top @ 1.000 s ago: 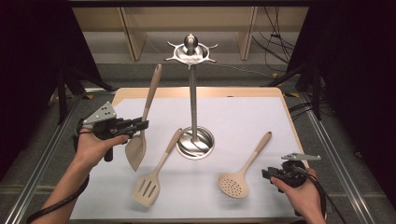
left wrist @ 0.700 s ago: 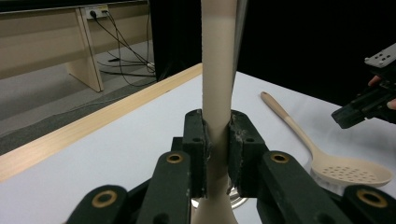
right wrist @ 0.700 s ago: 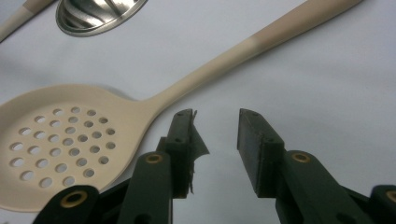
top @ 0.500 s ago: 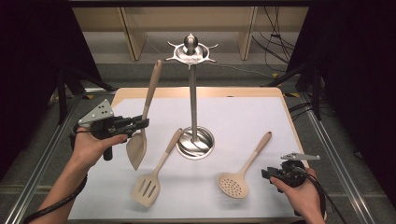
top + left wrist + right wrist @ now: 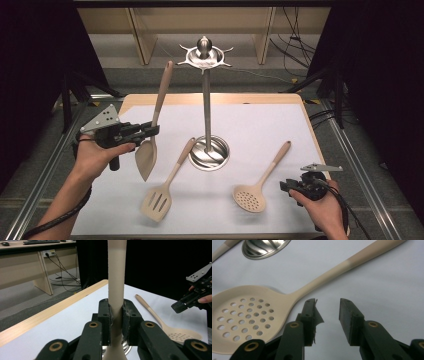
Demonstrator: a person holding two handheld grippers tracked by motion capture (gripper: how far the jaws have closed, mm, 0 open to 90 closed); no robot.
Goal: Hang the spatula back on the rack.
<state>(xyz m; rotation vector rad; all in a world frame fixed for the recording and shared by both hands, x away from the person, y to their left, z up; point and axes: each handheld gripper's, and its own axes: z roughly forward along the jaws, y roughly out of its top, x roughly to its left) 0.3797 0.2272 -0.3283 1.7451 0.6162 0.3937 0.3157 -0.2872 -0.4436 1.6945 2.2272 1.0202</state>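
The beige spatula (image 5: 150, 145) is held in the left claw (image 5: 150, 131), at the left of the centre in the high view. The claw is clenched on its handle, just above the blade; in the left gripper view the two black pads press the handle (image 5: 116, 290) from both sides. The spatula stands almost upright, its blade pointing down and lifted off the white surface (image 5: 260, 125), and its handle rises toward the upper middle of the frame.

To the right of it, in the centre of the frame, stands the metal utensil stand (image 5: 206, 100). It is the only holder here: a round base like a shallow dish, a thin pole, and a crown with small hooks at the top. No utensil hangs on the hooks and the base dish carries nothing.

A slotted turner (image 5: 165, 187) lies flat on the surface below the stand, with its handle end near the base. A perforated spoon (image 5: 260, 182) lies at the lower right, its round head toward the bottom of the frame.

The right claw (image 5: 286, 186) rests low at the lower right, just beside the head of the perforated spoon. It is released: in the right gripper view the jaws stand apart with nothing between them, and the spoon head (image 5: 244, 317) lies at the left of them.
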